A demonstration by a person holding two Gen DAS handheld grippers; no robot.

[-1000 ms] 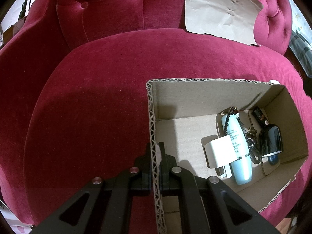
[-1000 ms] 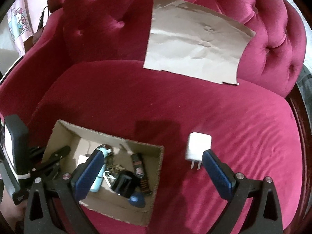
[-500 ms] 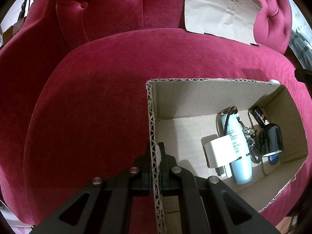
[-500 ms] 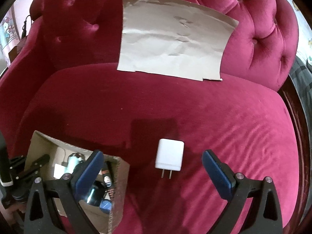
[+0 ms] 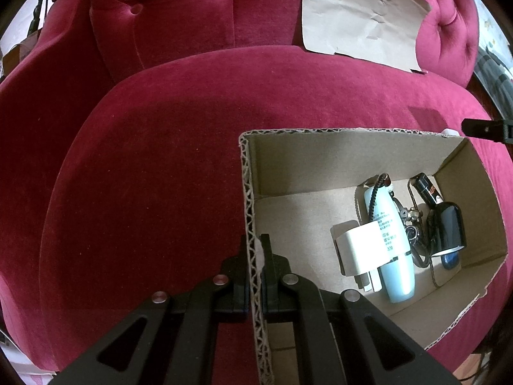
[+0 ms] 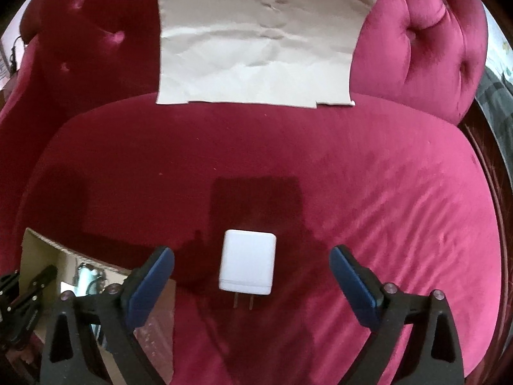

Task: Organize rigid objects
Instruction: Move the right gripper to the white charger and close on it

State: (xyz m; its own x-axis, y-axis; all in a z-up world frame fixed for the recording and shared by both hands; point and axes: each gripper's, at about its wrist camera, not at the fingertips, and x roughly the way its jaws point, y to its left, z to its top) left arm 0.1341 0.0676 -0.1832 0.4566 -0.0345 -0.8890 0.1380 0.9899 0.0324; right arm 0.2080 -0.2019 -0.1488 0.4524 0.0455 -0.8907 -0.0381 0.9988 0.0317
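Leftward, left gripper (image 5: 255, 276) clamped on cardboard box (image 5: 247, 192) wall; could tear or tip if tugged. Inside, pale blue tube (image 5: 389, 240) bearing unreadable print. Rightward, right gripper (image 6: 251, 277) spread wide around white charger (image 6: 247, 264) lying on red cushion (image 6: 384, 192), untouched; could skid on velvet at closing.

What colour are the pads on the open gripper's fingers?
Dark blue pads on the right gripper; the right wrist view shows them best.

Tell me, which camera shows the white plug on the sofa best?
The right wrist view: the white charger lies in full sight between the open right gripper fingers, prongs toward the camera. The left wrist view shows only a sliver behind the cardboard box.
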